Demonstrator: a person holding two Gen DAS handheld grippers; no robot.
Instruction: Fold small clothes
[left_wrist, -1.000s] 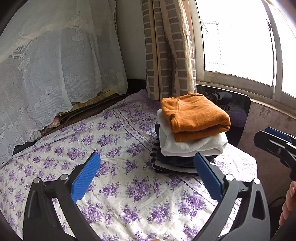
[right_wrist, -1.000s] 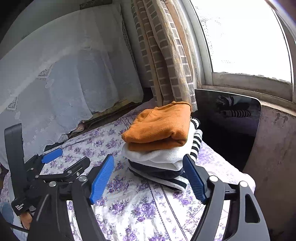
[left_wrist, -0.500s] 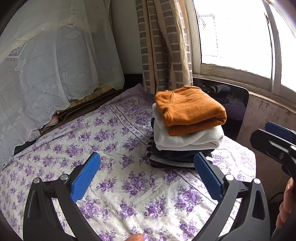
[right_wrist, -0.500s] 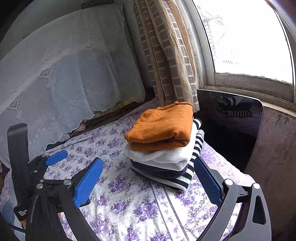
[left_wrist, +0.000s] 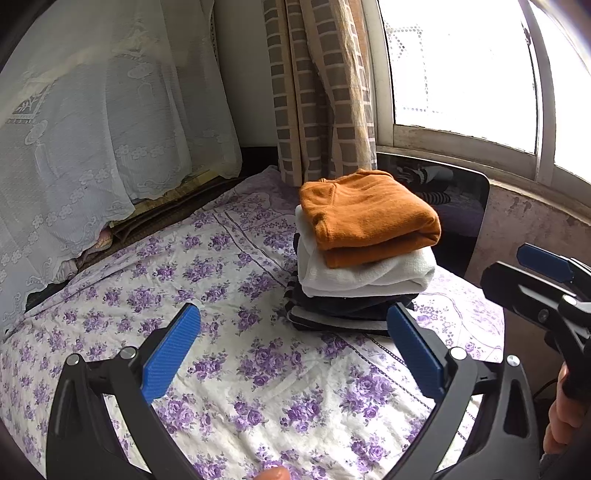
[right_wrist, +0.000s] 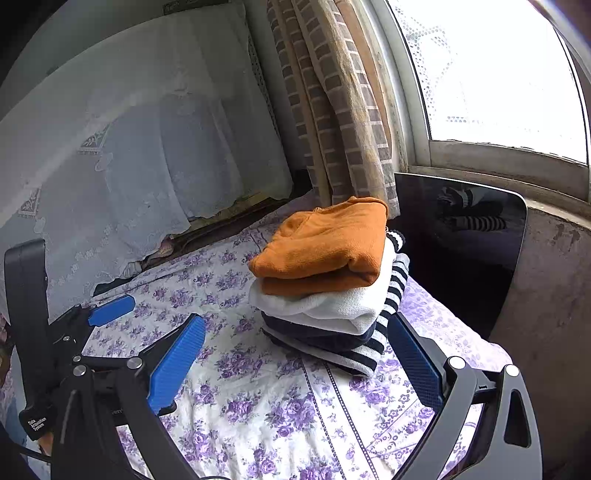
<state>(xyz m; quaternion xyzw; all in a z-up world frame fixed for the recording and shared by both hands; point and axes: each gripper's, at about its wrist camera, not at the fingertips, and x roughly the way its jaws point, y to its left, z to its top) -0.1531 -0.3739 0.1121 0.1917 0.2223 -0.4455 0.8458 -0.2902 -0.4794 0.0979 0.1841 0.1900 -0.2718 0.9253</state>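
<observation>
A pile of folded clothes stands on the flowered bed sheet (left_wrist: 229, 369): an orange sweater (left_wrist: 365, 221) on top, a white garment (left_wrist: 354, 275) under it, then a dark one, and a black-and-white striped garment (right_wrist: 391, 295) at the bottom. My left gripper (left_wrist: 293, 350) is open and empty, short of the pile and to its left. My right gripper (right_wrist: 295, 360) is open wide and empty, with the pile just beyond its fingertips. The striped edge lies close to its right finger (right_wrist: 413, 358). In the left wrist view the right gripper (left_wrist: 535, 284) shows at the right edge.
A glossy black panel (right_wrist: 461, 236) stands right behind the pile, under the window sill (left_wrist: 461, 155). A checked curtain (left_wrist: 314, 92) hangs beyond it. A white lace cover (left_wrist: 92, 147) drapes things along the bed's far left. A hand (left_wrist: 561, 417) holds the right gripper.
My right gripper's jaws have spread wider. The left wrist view has shifted slightly, so the pile sits a bit lower-left in it. The pile itself has not moved.
</observation>
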